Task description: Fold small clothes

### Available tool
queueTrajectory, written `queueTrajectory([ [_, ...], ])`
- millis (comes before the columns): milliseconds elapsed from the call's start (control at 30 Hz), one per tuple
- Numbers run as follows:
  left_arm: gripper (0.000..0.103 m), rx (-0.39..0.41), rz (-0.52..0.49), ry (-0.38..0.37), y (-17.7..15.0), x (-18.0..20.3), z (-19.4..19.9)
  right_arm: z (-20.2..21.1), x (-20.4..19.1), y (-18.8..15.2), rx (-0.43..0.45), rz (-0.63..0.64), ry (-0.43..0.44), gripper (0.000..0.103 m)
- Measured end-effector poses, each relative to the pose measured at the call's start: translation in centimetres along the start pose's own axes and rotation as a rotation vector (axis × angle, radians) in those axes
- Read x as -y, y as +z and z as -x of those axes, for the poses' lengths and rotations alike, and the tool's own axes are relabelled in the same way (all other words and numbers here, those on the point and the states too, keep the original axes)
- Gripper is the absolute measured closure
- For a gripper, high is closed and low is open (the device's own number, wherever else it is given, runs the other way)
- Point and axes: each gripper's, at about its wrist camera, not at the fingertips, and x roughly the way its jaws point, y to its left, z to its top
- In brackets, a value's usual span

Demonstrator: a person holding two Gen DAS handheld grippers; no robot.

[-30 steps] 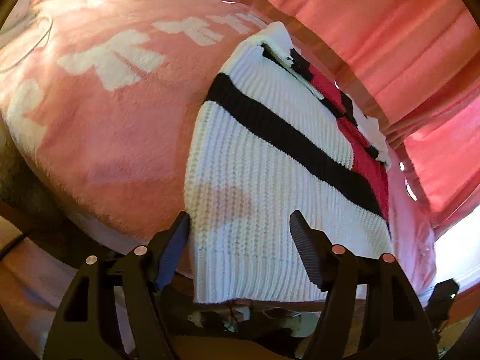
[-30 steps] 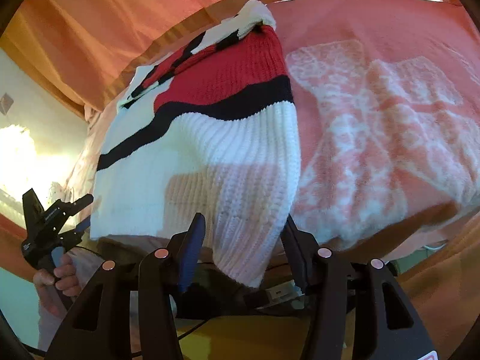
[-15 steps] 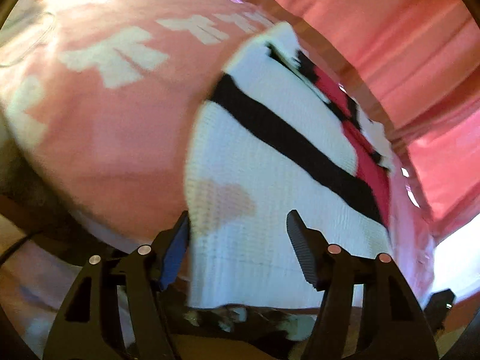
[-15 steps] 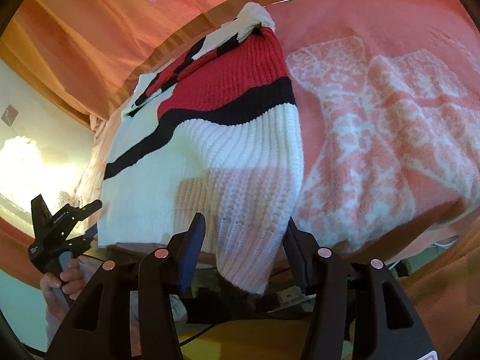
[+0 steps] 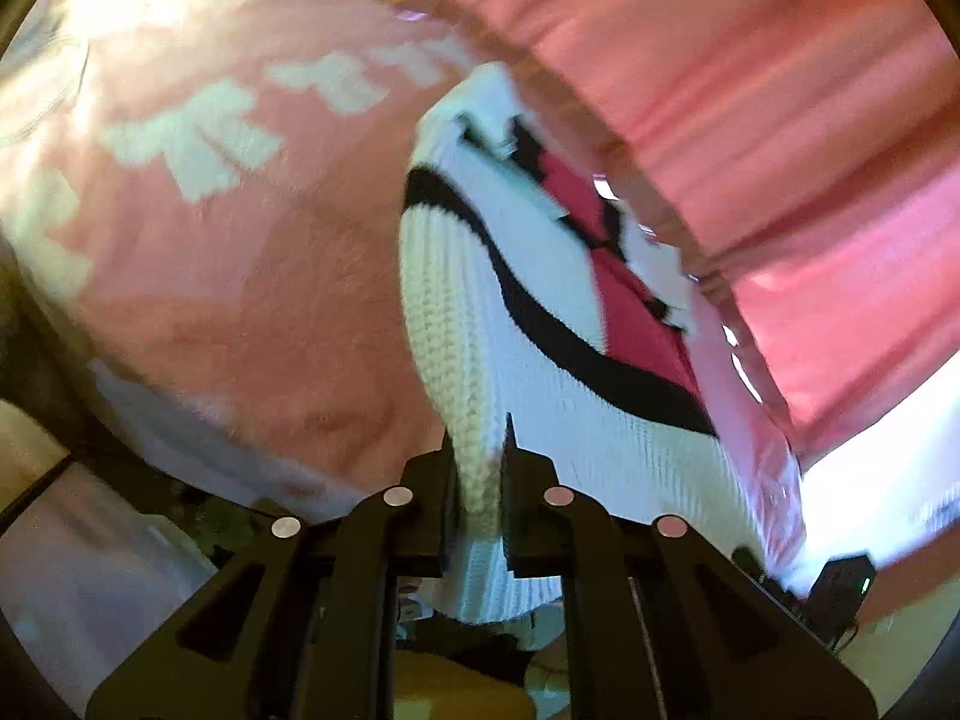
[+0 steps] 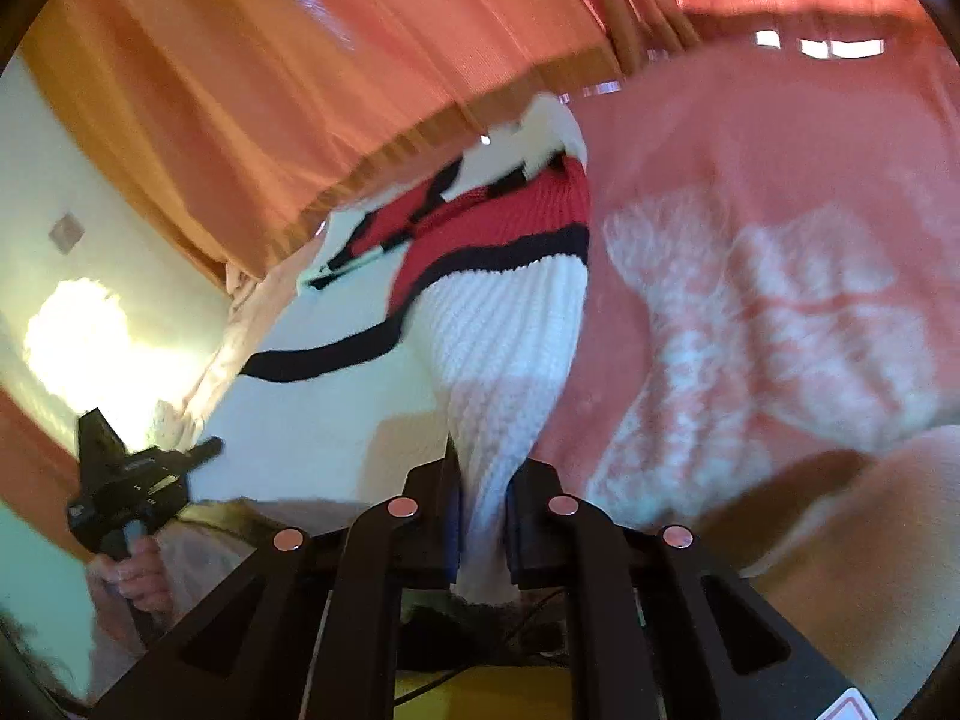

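A small knit sweater [image 5: 570,384], white with a black stripe and a red top, lies on a pink blanket [image 5: 228,276]; it also shows in the right wrist view [image 6: 498,348]. My left gripper [image 5: 477,468] is shut on the sweater's near left hem corner, the knit pinched between the jaws. My right gripper [image 6: 483,480] is shut on the near right hem corner. The left gripper also shows in the right wrist view [image 6: 129,474], at the far hem corner with a hand below it.
The pink blanket with white letters [image 6: 780,330] covers the bed, whose near edge drops off just before the grippers. Orange-pink curtains [image 5: 750,60] hang behind the sweater. A bright window patch [image 6: 72,336] lies at the left.
Both grippers were open around the sweater's hem corners; both have shut on the knit. The hem corners are bunched and lifted slightly.
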Motion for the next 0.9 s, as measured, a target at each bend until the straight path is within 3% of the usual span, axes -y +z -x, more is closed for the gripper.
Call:
queueTrajectory([
  [67, 0.094, -0.005, -0.055, -0.025, -1.6, 1.3, 2.1, 2.2, -0.5, -0.7, 0.014, 0.035, -0.020, 0.093],
  [267, 0.094, -0.036, -0.084, -0.112, -5.7, 3.9, 8.0, 8.6, -0.9, -3.9, -0.023, 0.113, -0.037, 0.093],
  [367, 0.093, 0.033, -0.107, -0.114, -4.2, 5.5, 10.7, 11.8, -1.8, -2.1, 0.052, 0.107, 0.027, 0.093],
  [467, 0.093, 0.108, -0.182, -0.101, 0.2, 8.0, 9.8, 11.7, -3.0, 2.4, 0.154, 0.165, 0.069, 0.093],
  [600, 0.092, 0.190, -0.270, -0.047, 7.6, 10.8, 4.3, 5.6, -2.0, 10.6, 0.238, 0.177, 0.099, 0.092],
  [700, 0.092, 0.222, -0.307, 0.050, 12.3, 11.3, -1.7, -1.6, 0.2, 15.1, 0.216, 0.123, 0.085, 0.092],
  [800, 0.092, 0.191, -0.309, 0.163, 16.2, 10.5, -9.1, -9.3, 2.5, 18.5, 0.162, 0.055, 0.064, 0.091],
  [900, 0.092, 0.130, -0.253, 0.221, 18.5, 7.7, -15.1, -15.9, 4.6, 20.3, 0.085, 0.006, 0.030, 0.087],
])
